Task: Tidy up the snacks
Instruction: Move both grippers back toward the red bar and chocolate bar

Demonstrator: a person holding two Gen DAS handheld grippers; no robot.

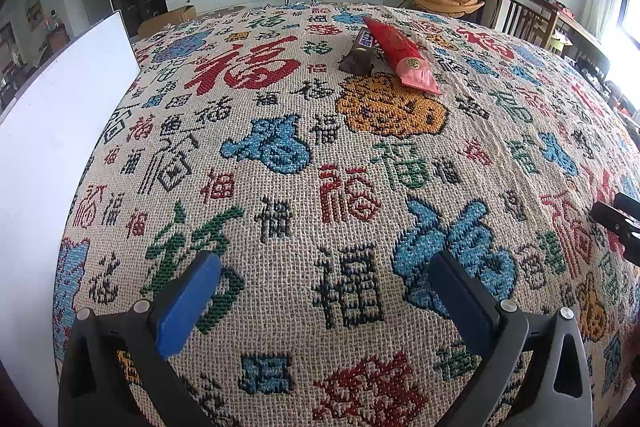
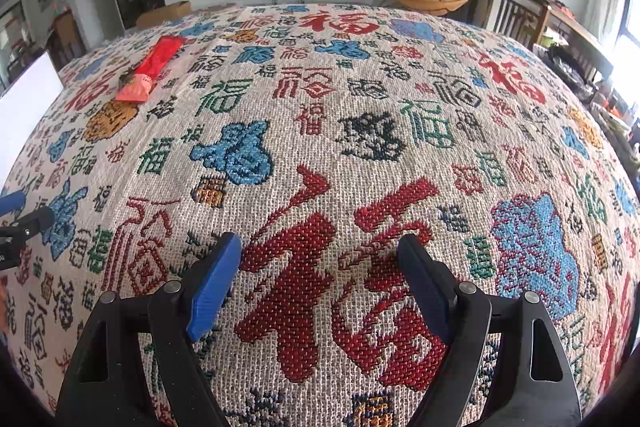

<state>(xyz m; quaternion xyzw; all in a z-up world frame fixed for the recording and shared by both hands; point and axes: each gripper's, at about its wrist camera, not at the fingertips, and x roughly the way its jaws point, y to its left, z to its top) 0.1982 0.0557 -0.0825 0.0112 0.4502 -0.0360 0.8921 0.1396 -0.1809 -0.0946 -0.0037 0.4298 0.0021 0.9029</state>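
The woven tablecloth (image 1: 320,163) is covered all over with the Chinese character 福, repeated in red, blue, green and black, largest in red at the upper left of the left wrist view and low in the centre of the right wrist view. The print on the red snack packet (image 1: 400,57) and the dark bar wrapper (image 1: 360,53) is too small to read.

Two snack packets lie together toward the far edge of the desk (image 1: 280,155) — the long packet (image 1: 400,55) rests partly on the chocolate bar (image 1: 360,53), which lies at its left. A board (image 1: 60,131) stands along the desk's left edge.
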